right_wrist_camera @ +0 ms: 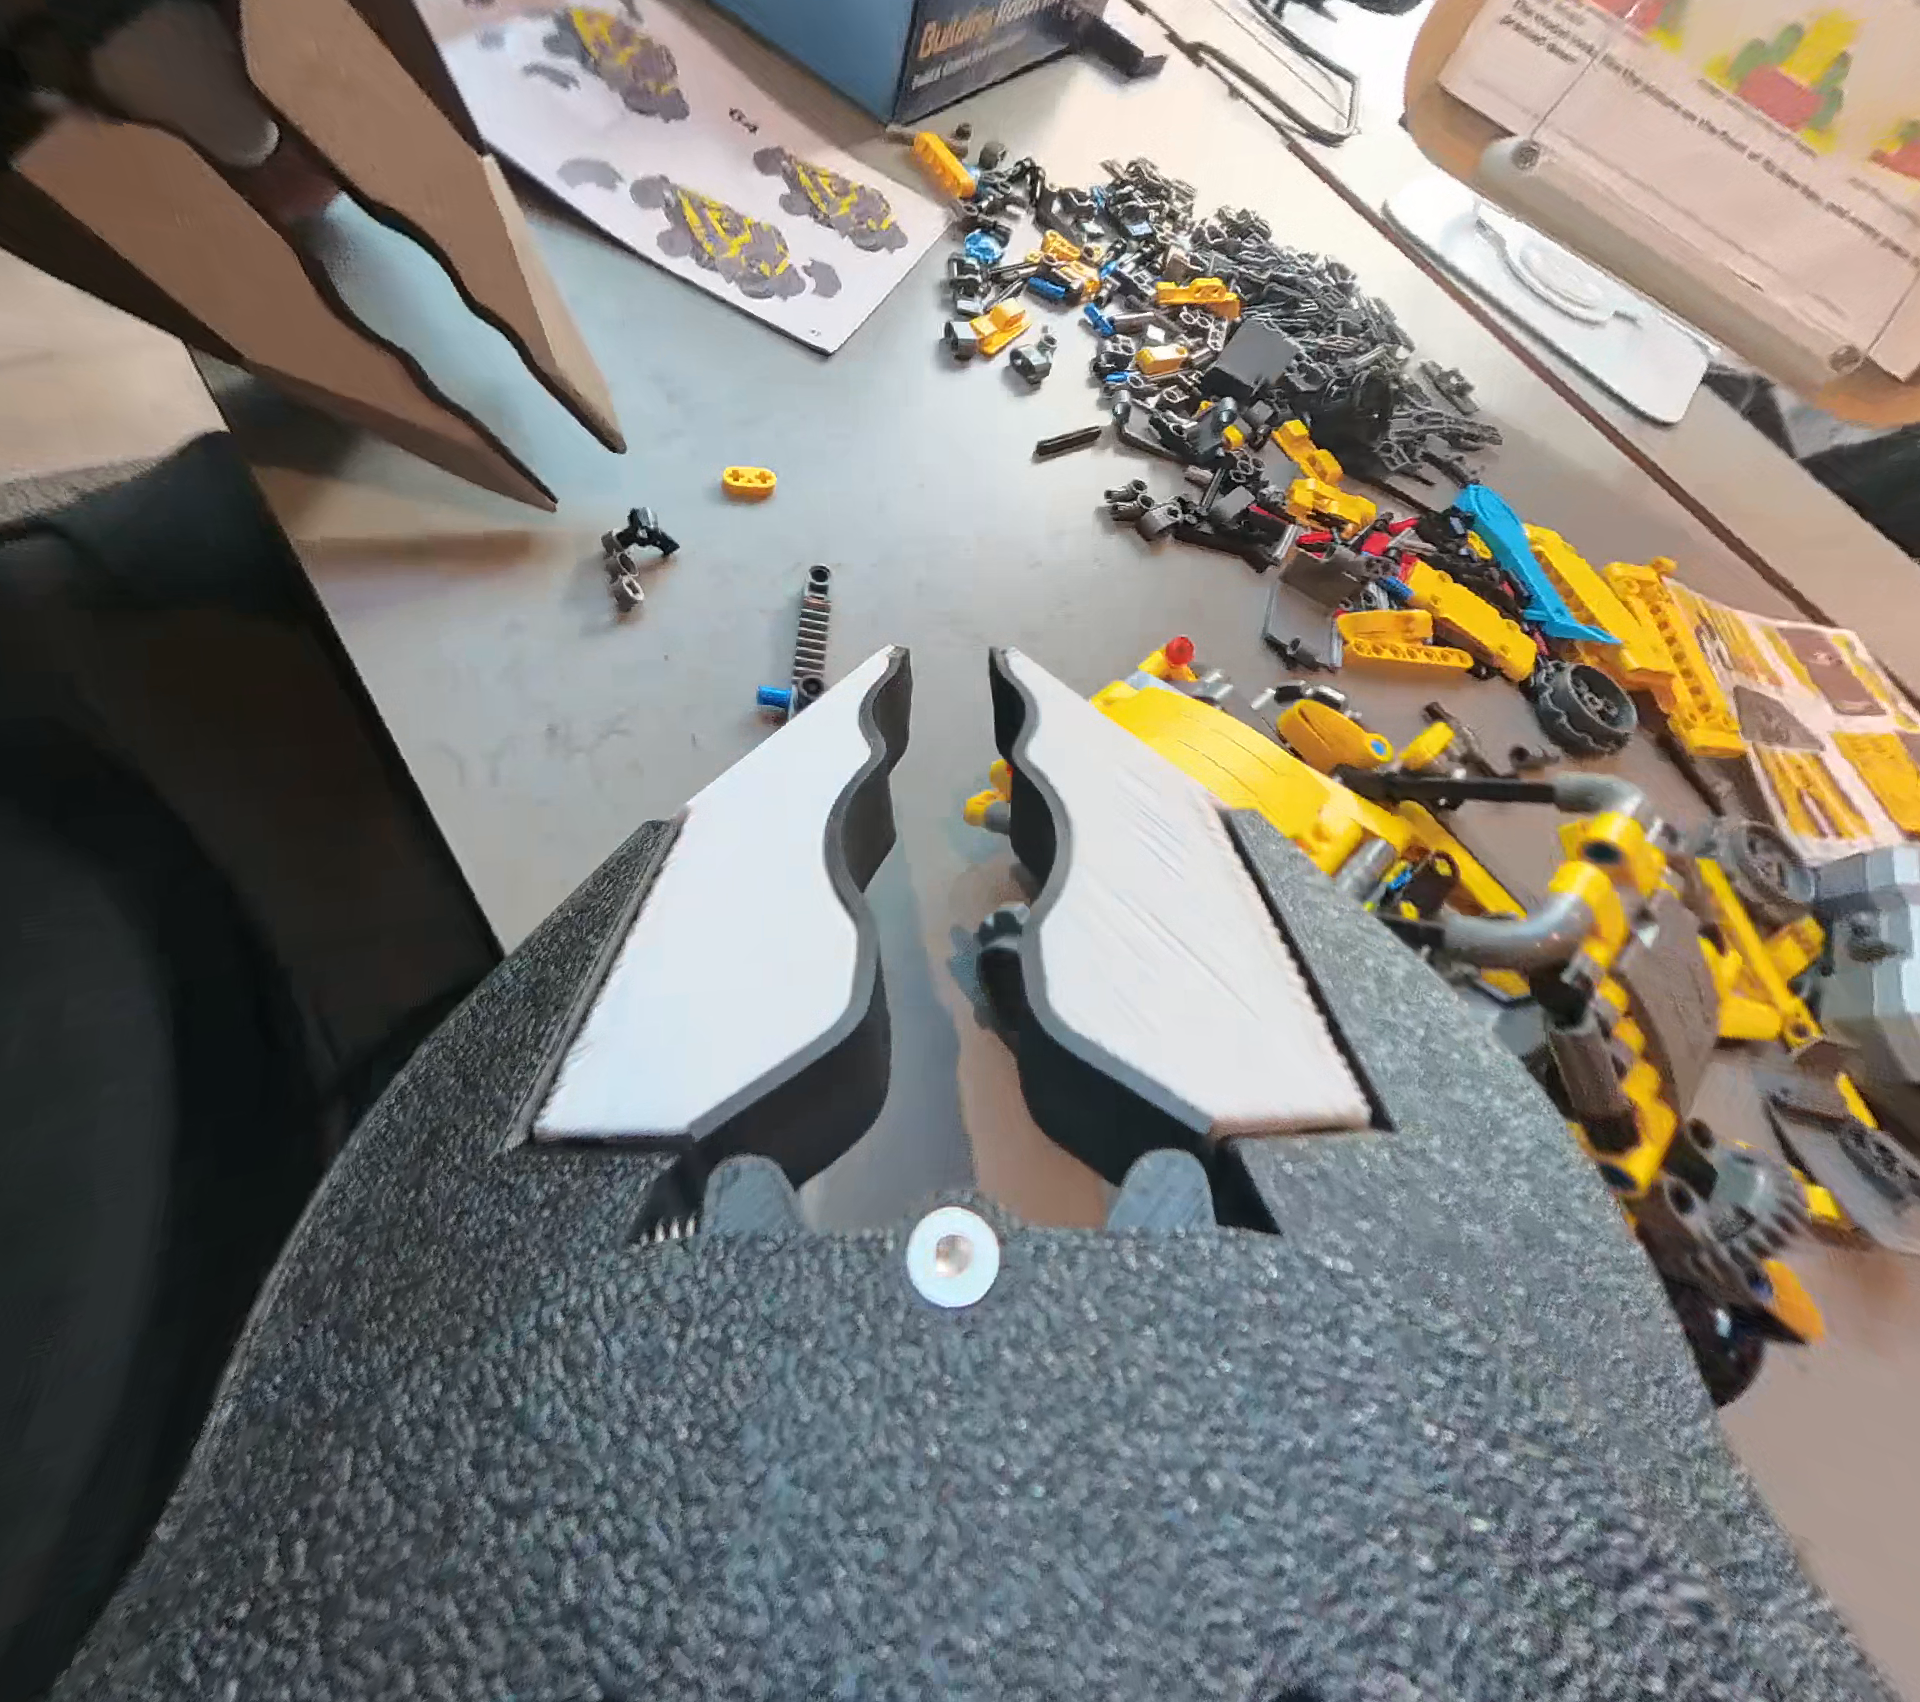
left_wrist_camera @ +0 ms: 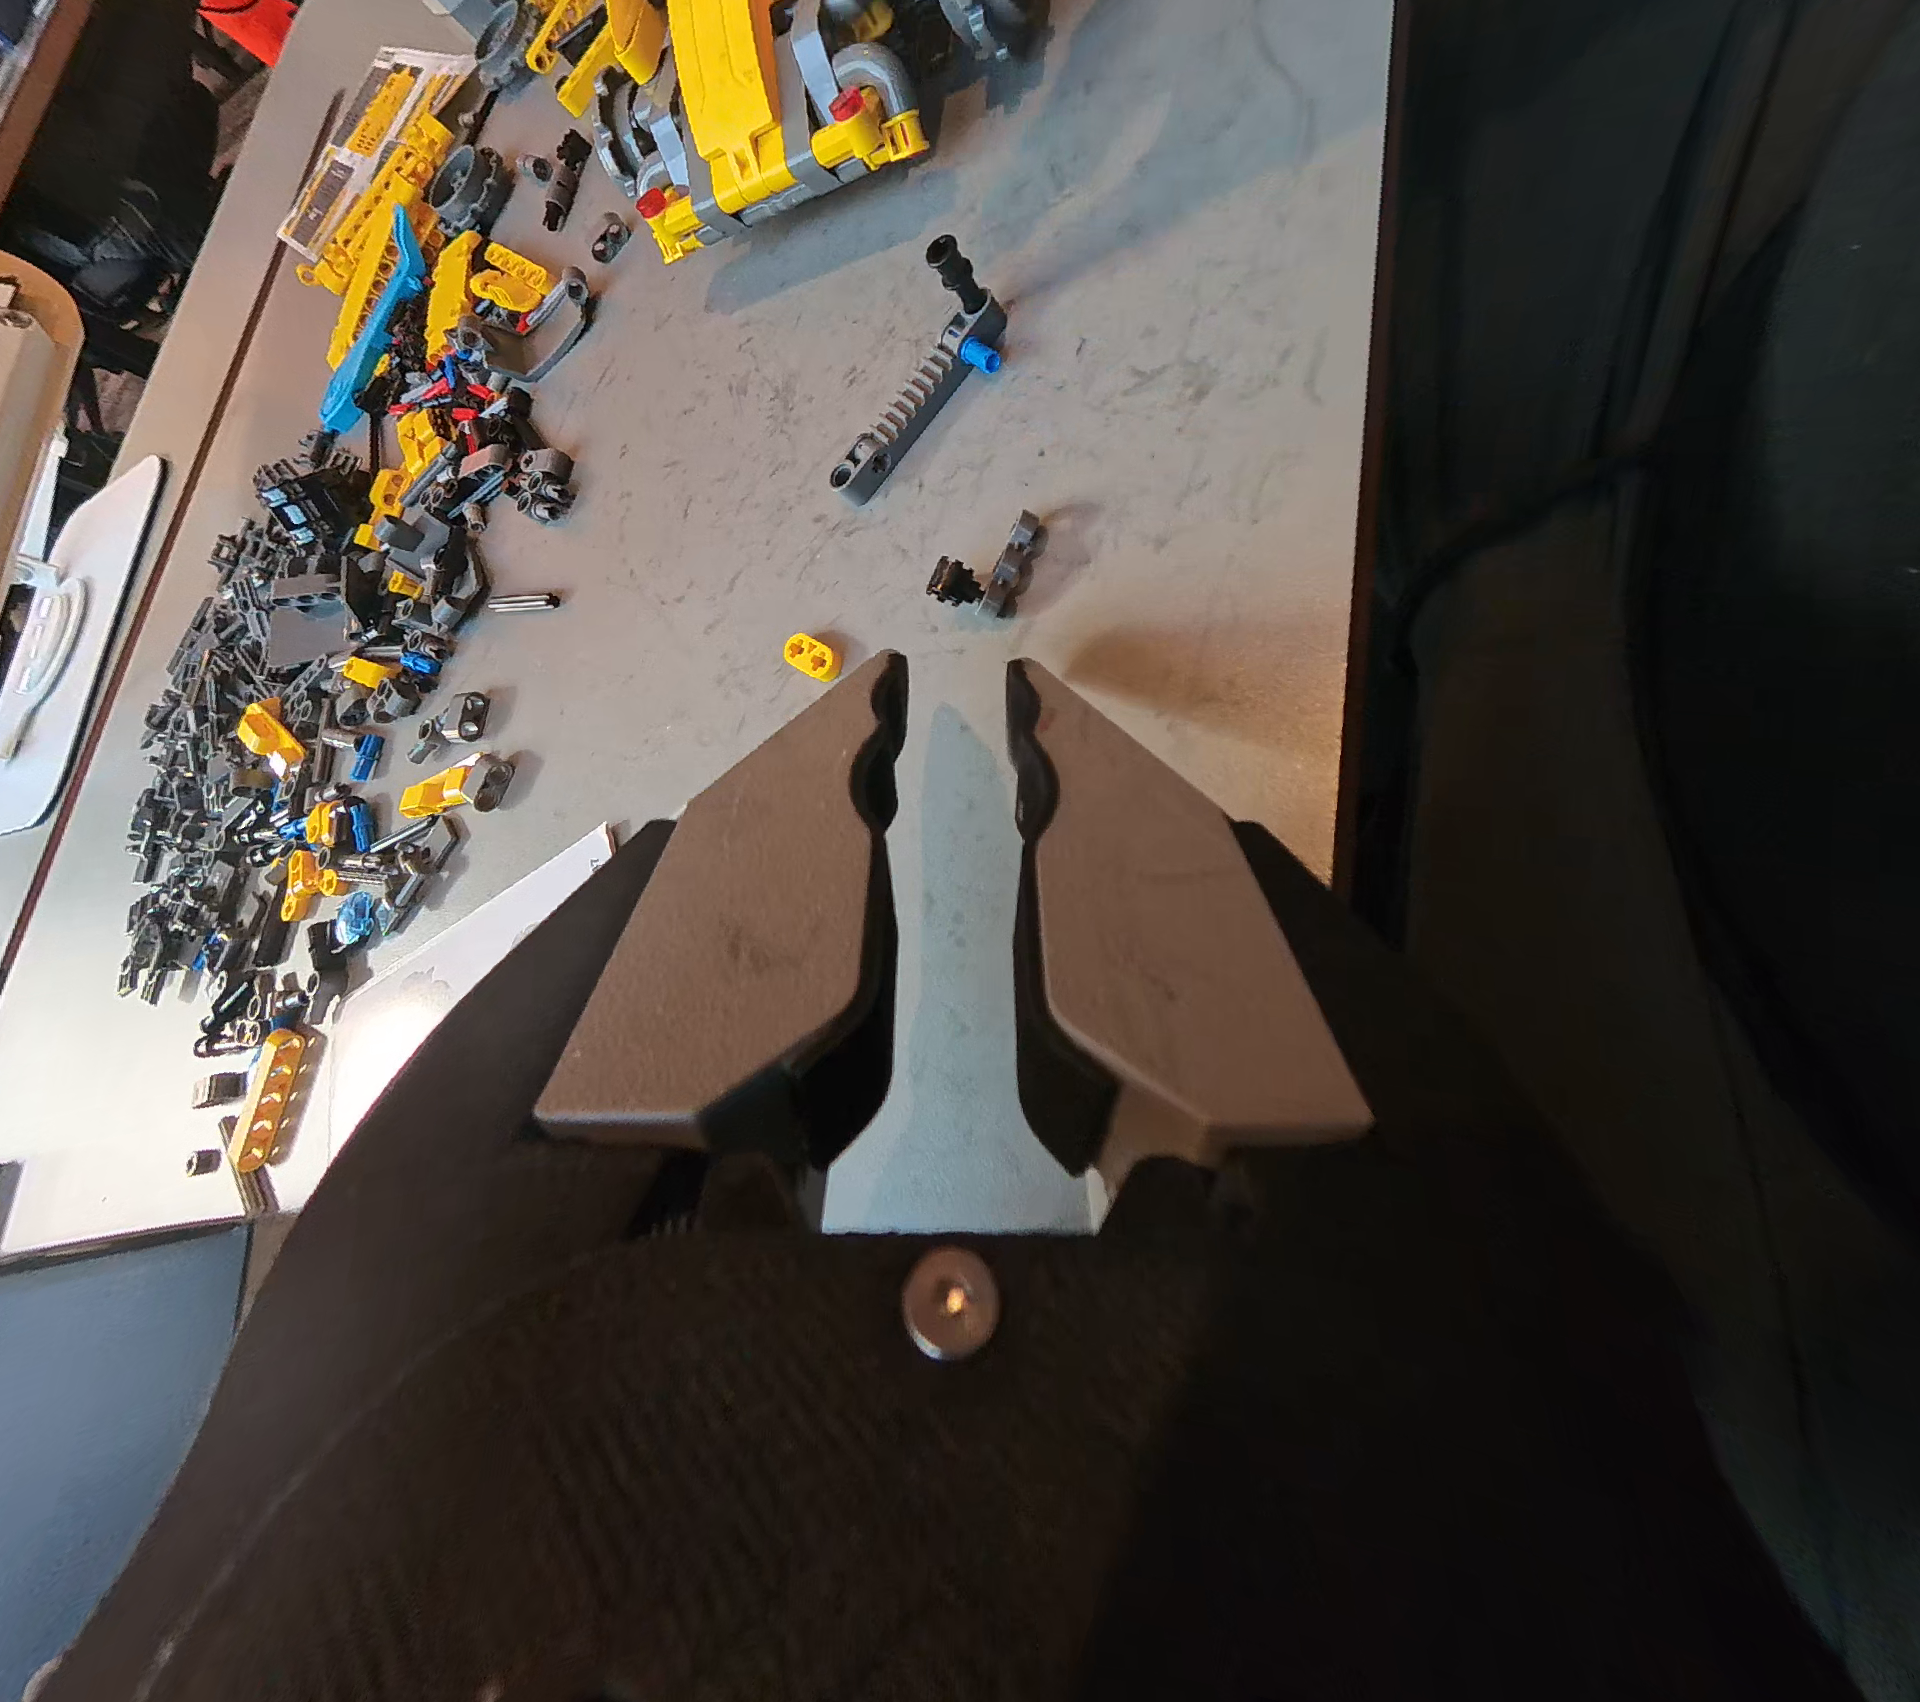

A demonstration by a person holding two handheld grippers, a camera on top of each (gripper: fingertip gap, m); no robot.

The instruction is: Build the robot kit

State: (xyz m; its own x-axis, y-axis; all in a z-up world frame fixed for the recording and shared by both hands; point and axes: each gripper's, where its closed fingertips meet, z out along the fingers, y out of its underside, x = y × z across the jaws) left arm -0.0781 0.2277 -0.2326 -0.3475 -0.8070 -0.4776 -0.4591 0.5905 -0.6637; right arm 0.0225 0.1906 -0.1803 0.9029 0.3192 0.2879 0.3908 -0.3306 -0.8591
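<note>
Both hand-held grippers hover empty, jaws apart: the left hand-held gripper (left_wrist_camera: 956,665) nearest a small yellow link (left_wrist_camera: 814,653) on the surface (left_wrist_camera: 1195,405), the right hand-held gripper (right_wrist_camera: 948,655) beside the toothed grey rack (right_wrist_camera: 808,636). Such small, loose pieces could likely skid away under an off-centre pinch.

A yellow-and-grey brick vehicle (left_wrist_camera: 727,42) with red studs sits on a scuffed grey table (left_wrist_camera: 1195,364). A grey toothed rack (left_wrist_camera: 920,405) carries a blue pin. A small yellow link (left_wrist_camera: 814,653) lies near a black, yellow and blue loose-parts pile (left_wrist_camera: 312,665).
</note>
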